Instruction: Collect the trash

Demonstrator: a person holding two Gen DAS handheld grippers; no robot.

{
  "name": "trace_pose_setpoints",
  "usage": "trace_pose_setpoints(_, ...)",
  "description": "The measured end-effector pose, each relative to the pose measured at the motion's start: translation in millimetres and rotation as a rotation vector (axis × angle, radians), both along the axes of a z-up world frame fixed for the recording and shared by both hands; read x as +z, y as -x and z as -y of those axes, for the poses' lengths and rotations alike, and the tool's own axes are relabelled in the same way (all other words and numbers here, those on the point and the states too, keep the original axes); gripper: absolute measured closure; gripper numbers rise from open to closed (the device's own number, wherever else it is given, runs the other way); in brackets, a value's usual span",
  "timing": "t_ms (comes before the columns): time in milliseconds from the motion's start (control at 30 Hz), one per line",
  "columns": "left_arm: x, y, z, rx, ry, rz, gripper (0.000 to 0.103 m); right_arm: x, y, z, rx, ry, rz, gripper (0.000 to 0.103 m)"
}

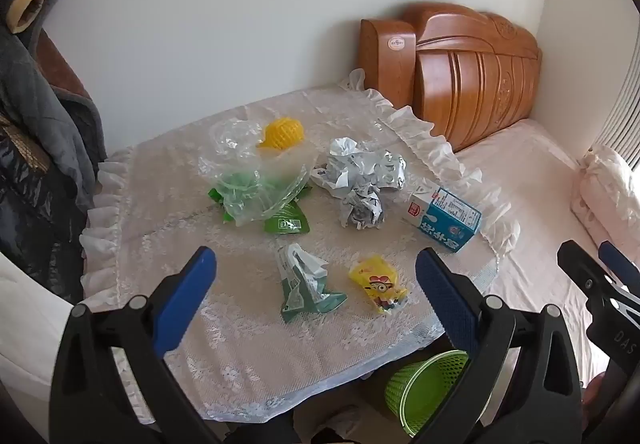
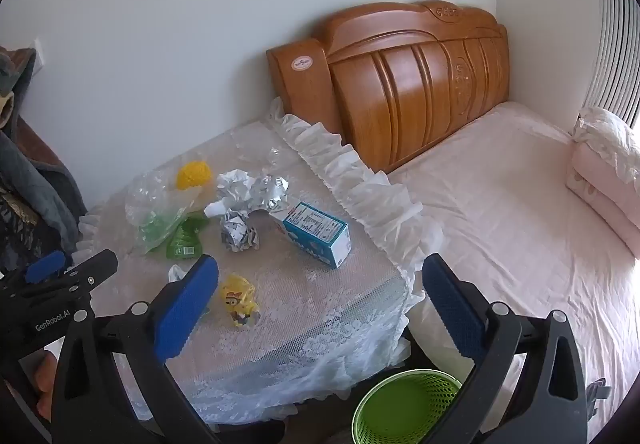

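Note:
Trash lies on a lace-covered table: a clear plastic bag over green packets, crumpled silver foil, a blue-and-white milk carton on its side, a green-white wrapper, a yellow cartoon packet and a yellow ball. My left gripper hovers open above the near wrapper, touching nothing. My right gripper is open over the table's right corner, the carton just beyond it. A green mesh bin stands on the floor below that corner.
A bed with pink sheets and a carved wooden headboard adjoins the table on the right, with folded bedding at its far side. Dark clothes hang at the left. A white wall runs behind.

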State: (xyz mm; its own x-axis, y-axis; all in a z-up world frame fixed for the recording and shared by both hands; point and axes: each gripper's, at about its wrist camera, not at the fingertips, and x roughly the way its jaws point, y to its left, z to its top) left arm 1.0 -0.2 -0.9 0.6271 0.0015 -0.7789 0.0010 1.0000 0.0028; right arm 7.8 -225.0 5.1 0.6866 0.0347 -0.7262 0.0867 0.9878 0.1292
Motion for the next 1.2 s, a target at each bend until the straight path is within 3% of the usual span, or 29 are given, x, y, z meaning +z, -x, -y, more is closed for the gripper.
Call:
trace_pose_setpoints(333, -7.1, -4.0, 12.0, -0.012, 0.006, -0.002, 0.008, 1.4, -4.8, 4.8, 0.01, -0.004, -0.011, 0.002)
trace_pose_setpoints(1200, -4.6, -10.1, -2.8, -0.016, 0.021, -0.014, 0.008, -7.3, -16.3, -8.4, 0.007, 0.003, -0.031, 0.002)
